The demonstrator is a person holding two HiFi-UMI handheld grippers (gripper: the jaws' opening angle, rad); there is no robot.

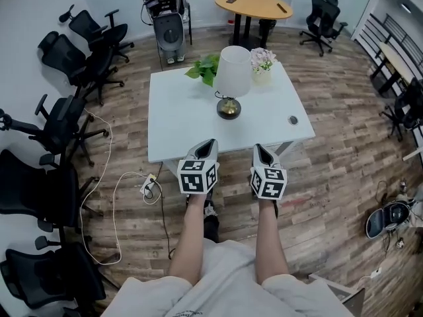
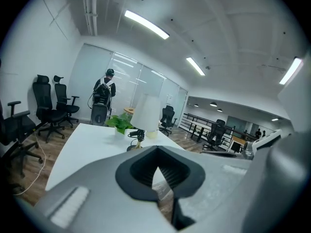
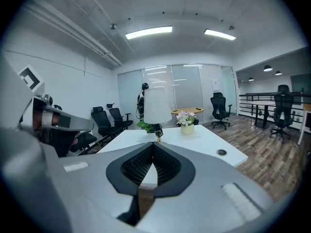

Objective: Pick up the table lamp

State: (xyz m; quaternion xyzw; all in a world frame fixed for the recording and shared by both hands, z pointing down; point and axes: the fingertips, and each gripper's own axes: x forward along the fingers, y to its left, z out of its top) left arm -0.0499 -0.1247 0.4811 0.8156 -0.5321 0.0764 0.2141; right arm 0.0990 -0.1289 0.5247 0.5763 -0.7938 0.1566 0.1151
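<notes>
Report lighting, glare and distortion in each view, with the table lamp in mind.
Head view: even light, soft shadows, table lamp sharp, room edges bowed. Left gripper view: strong fisheye, ceiling strips glare, lamp small but clear. Right gripper view: same fisheye, black vignette corners, lamp clear.

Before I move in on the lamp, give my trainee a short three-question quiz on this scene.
1. True or false: the left tongs are already shut on the table lamp.
2. What stands just right of the lampshade in the head view? A) a flower pot B) a mug C) a laptop
3. Fill in: the left tongs and the right tongs hover at the ___ edge of the table, as seen from the person.

Key: 1 false; 2 A; 3 near.
</notes>
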